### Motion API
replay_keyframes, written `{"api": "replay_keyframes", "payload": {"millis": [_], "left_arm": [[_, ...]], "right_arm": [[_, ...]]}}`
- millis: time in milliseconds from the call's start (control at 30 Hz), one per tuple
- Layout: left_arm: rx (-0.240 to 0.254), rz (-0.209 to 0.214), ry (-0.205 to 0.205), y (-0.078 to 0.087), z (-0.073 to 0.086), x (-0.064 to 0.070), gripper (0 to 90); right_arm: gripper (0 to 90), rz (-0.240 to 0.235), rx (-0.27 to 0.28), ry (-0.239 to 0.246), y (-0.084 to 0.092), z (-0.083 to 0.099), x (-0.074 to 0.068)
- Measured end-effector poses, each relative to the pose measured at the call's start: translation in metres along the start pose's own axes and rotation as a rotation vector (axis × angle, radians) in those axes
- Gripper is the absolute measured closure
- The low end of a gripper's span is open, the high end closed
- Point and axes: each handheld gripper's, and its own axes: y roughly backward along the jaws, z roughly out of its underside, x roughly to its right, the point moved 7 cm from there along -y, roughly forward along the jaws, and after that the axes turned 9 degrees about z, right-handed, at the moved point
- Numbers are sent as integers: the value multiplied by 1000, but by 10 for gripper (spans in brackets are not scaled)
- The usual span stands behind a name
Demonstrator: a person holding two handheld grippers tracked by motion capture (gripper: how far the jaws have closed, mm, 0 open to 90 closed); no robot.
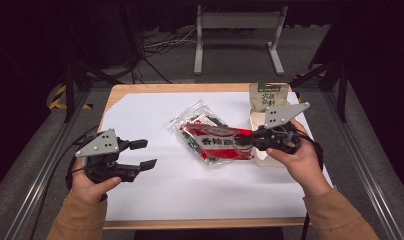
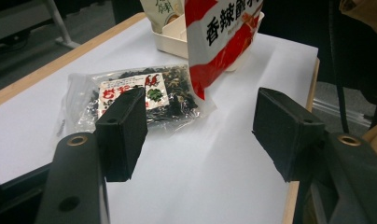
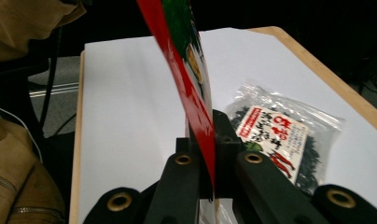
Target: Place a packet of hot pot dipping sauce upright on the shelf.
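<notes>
A red and white snack packet [image 1: 222, 142] is lifted above the white sheet, with my right gripper [image 1: 254, 142] shut on its right end. In the right gripper view the packet [image 3: 186, 70] stands edge-on, pinched between the jaws of that gripper [image 3: 210, 135]. A clear bag of dark dried food [image 1: 197, 120] lies flat on the sheet, partly under the packet. My left gripper [image 1: 145, 154] is open over the sheet's left side, with nothing between its jaws. The left gripper view looks past that gripper [image 2: 200, 135] at the bag [image 2: 144, 93] and the hanging packet [image 2: 224, 37].
A cream tray [image 1: 255, 120] sits at the table's right side with a green and white pouch [image 1: 265, 96] standing at its far end. The white sheet [image 1: 190, 190] covers most of the wooden tabletop [image 1: 140, 89]. A metal frame runs along both sides.
</notes>
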Motion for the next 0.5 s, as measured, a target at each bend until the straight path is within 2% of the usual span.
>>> {"api": "replay_keyframes", "payload": {"millis": [167,500], "left_arm": [[-6,-18,24,0,6,-8,344],[-28,-57,40,-1,12,-17,332]], "right_arm": [[894,40,-1,-3,10,-1,11],[895,103,1,-25,25,2,34]]}}
